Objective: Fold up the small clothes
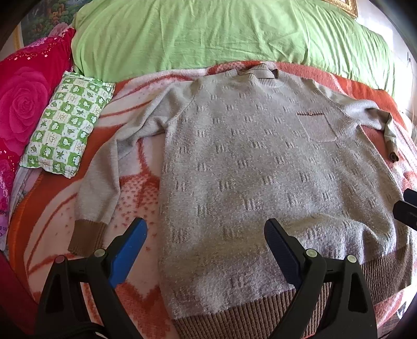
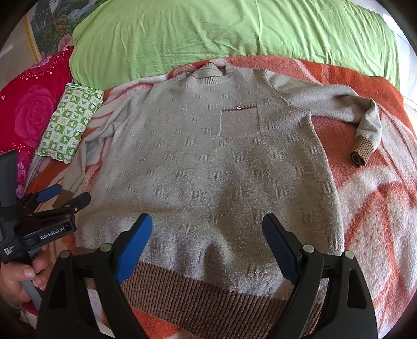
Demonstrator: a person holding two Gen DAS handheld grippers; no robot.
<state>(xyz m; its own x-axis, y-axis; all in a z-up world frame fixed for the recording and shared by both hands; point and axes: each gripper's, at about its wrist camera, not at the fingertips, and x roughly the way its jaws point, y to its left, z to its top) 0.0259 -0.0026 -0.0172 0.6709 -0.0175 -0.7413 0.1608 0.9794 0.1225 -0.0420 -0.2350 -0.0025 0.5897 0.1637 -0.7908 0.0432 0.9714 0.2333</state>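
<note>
A grey knit sweater (image 1: 260, 161) with brown ribbed hem and cuffs lies flat, face up, on an orange and white blanket (image 1: 135, 187). Its collar points away and its chest pocket (image 2: 239, 121) shows. The left sleeve (image 1: 104, 177) runs down beside the body; the right sleeve (image 2: 338, 107) stretches sideways and bends at the cuff. My left gripper (image 1: 206, 229) is open and empty above the sweater's lower left edge; it also shows in the right wrist view (image 2: 63, 195). My right gripper (image 2: 207, 226) is open and empty above the hem (image 2: 198, 289).
A green quilt (image 1: 221, 31) lies across the back of the bed. A green and white patterned pouch (image 1: 67, 125) and a red rose-print cushion (image 1: 23, 101) lie at the left. A framed picture (image 2: 49, 23) stands behind them.
</note>
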